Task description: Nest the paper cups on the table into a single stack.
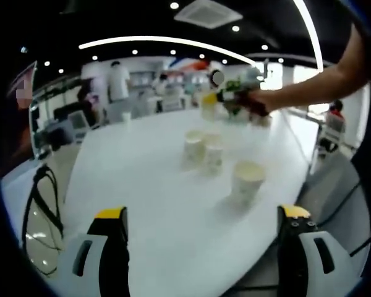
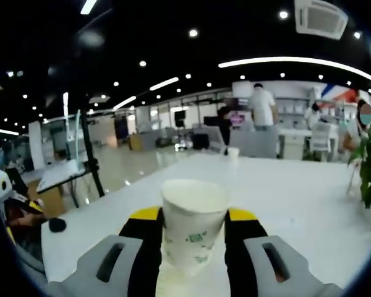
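While the paper cup sits clamped between the jaws of the right gripper in the lower centre of the right gripper view, upright with its open rim toward the top of the frame, the other cups wait on the white table near the middle of the left gripper view: two standing close together, the left cup and the middle cup, and a third, nearer cup apart from them toward the lower right. The left gripper hangs low in that frame with its jaws spread wide and nothing between them. In the upper right of the same view a person's hand carries the right gripper out over the far side of the table. To do this step well, I judge the held cup should be kept level, brought squarely over the mouth of one standing cup and lowered straight in, since a thin paper wall squeezed hard could buckle and a glancing touch could tip the target; the free gripper could steady that target. The held cup's base is hidden behind the jaws, and the far gripper in the left gripper view is too blurred to make out its grip. One more small cup stands far back on the table, indistinct.
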Tool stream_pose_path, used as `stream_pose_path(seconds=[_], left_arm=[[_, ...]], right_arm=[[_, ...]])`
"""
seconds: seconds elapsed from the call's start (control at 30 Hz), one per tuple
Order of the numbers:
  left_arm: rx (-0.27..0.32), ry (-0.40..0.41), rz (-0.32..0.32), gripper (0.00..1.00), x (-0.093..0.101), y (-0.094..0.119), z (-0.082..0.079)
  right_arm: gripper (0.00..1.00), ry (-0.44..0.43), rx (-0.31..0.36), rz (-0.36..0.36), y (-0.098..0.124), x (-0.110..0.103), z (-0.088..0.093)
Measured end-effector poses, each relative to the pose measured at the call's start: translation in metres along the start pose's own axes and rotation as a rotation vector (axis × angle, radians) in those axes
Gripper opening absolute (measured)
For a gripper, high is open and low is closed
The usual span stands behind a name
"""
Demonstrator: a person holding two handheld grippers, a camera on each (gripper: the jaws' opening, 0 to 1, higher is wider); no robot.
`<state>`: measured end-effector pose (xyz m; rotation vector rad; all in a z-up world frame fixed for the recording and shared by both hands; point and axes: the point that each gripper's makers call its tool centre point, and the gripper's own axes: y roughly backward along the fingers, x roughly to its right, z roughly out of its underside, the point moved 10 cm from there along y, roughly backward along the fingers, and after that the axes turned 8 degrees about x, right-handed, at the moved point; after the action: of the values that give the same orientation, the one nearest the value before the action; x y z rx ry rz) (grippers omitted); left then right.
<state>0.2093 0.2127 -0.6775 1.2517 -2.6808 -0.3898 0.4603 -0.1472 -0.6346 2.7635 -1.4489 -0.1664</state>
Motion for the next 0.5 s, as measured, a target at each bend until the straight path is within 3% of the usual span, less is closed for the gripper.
stream_pose_path(seconds=[0.5], left_arm=[[0.026, 0.009, -0.013, 1.0, -0.003, 0.002, -0.008]], right_arm=[[0.36, 0.017, 0.018, -0.05, 0.013, -0.026, -0.009]])
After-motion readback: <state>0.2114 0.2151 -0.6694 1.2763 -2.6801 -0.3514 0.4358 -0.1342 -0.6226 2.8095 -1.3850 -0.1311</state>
